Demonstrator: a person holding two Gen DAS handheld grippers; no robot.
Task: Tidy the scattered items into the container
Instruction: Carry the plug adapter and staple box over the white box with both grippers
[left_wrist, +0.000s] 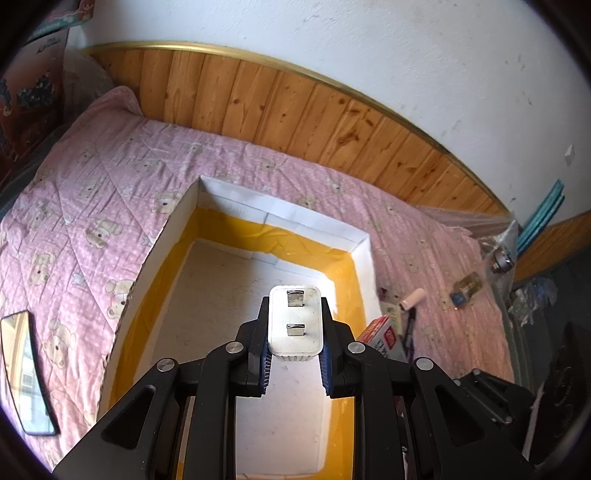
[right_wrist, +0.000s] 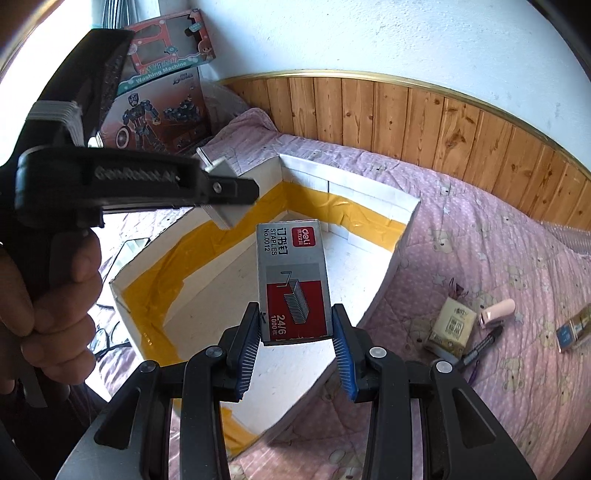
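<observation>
Tongs (left_wrist: 294, 325) pinch boxy white plug (left_wrist: 294, 321); cardboard staples box (right_wrist: 291, 284).

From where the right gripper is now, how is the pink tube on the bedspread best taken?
Grip the pink tube across its middle, coming from above with the fingers on its two long sides. It lies flat on the bedspread, apart from the tissue pack and pen.
</observation>
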